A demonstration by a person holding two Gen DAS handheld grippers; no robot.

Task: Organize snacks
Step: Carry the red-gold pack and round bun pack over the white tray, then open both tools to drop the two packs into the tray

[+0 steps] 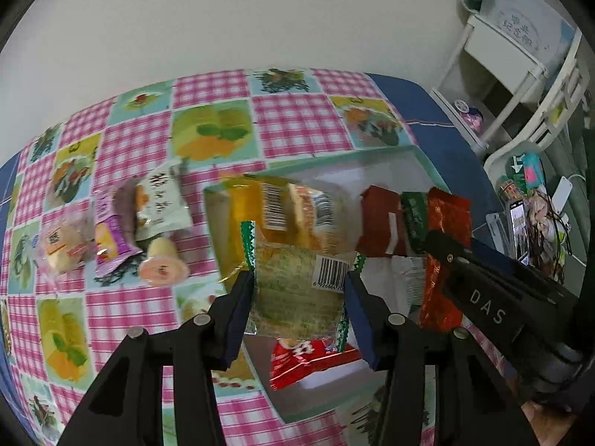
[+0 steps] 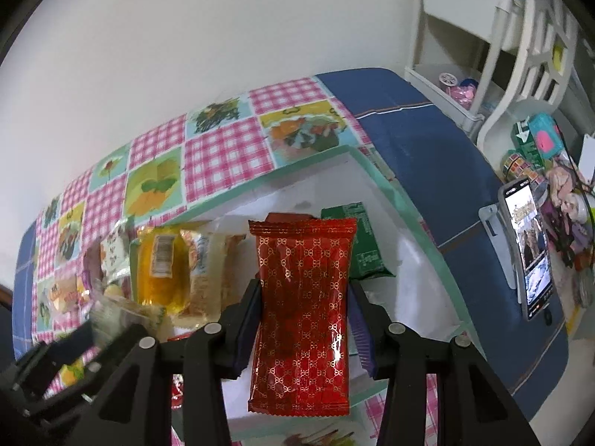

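Left gripper (image 1: 299, 297) pointed steeply down, clamping a pale green-edged snack packet (image 1: 297, 293) over the white box (image 1: 427, 171). Right gripper (image 2: 305, 319), angled likewise, gripped a red patterned packet (image 2: 303, 319) above it. Loose snacks (image 1: 111, 230), somewhat blurred, lay on the checked table (image 1: 290, 119).

**A lived-in room at home**

Looks like a home, likely a bedroom or family room; table against a plain white wall (image 1: 148, 29), spread with a pink gingham tablecloth (image 1: 282, 119) printed with fruit and flowers; white shelf unit (image 2: 461, 74) holding small trinkets; white chair (image 2: 535, 74) nearby; phone on a stand (image 2: 528, 245) amid toys and clutter; wrapped snacks in a shallow box (image 2: 405, 204).
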